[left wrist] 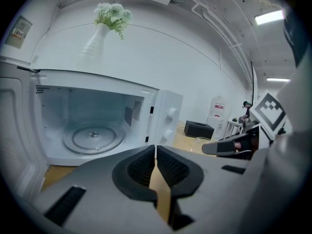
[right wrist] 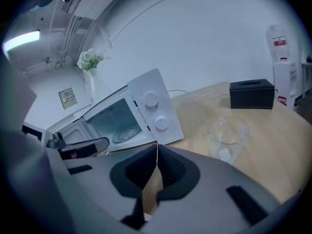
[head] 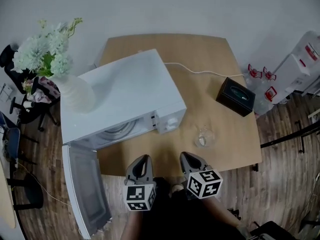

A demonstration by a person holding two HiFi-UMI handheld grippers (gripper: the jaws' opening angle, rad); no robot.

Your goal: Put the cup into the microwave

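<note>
**Cup upright on the table, both tongs closed and empty**

At the far left I see a white vase of pale flowers (head: 75,91) standing on top of the microwave (head: 125,94). The microwave's door (head: 85,189) hangs wide open over the table's near left edge, and the glass turntable (left wrist: 92,138) shows inside the cavity. My left gripper (head: 144,159) hovers in front of the opening. Its jaws are pressed together with nothing between them, as its own view (left wrist: 155,147) confirms. Just beside it, my right gripper (head: 187,156) is the same, jaws fully together and holding nothing (right wrist: 156,147).

The cup (head: 204,136) sits on the wooden table (head: 210,54), to the right of the microwave's knob panel and a little ahead of the right gripper, not touching it. It stands upright, long axis vertical, mouth up. It is clear glass, and the wood shows through it (right wrist: 226,140). I cannot tell which way a handle faces.

Farther right lies a black box (head: 235,96).
</note>
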